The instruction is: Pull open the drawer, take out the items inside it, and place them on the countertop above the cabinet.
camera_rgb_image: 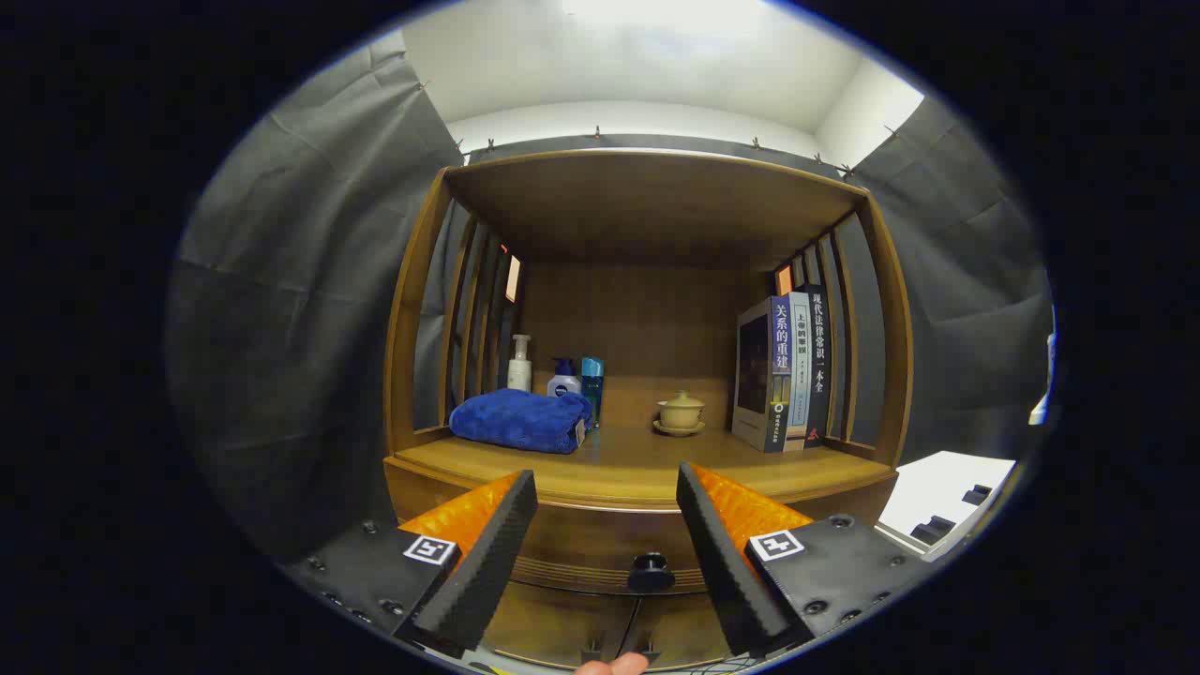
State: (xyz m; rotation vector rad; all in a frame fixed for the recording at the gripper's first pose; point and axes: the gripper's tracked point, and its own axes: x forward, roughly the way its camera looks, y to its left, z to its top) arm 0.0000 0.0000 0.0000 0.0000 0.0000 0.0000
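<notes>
A wooden cabinet stands ahead, with its countertop (637, 469) under an open shelf alcove. Below the countertop's front edge is the closed drawer (600, 553), carrying a dark round knob (650, 568). My gripper (607, 502) is open, its two fingers spread wide. The knob sits between the fingers, slightly lower and still beyond them. Nothing is held. The drawer's inside is hidden.
On the countertop lie a folded blue towel (518, 420) at the left, three bottles (558, 377) behind it, a small lidded cup on a saucer (680, 412) in the middle and upright books (786, 370) at the right. A white table (947, 492) stands to the right. A fingertip (611, 666) shows below.
</notes>
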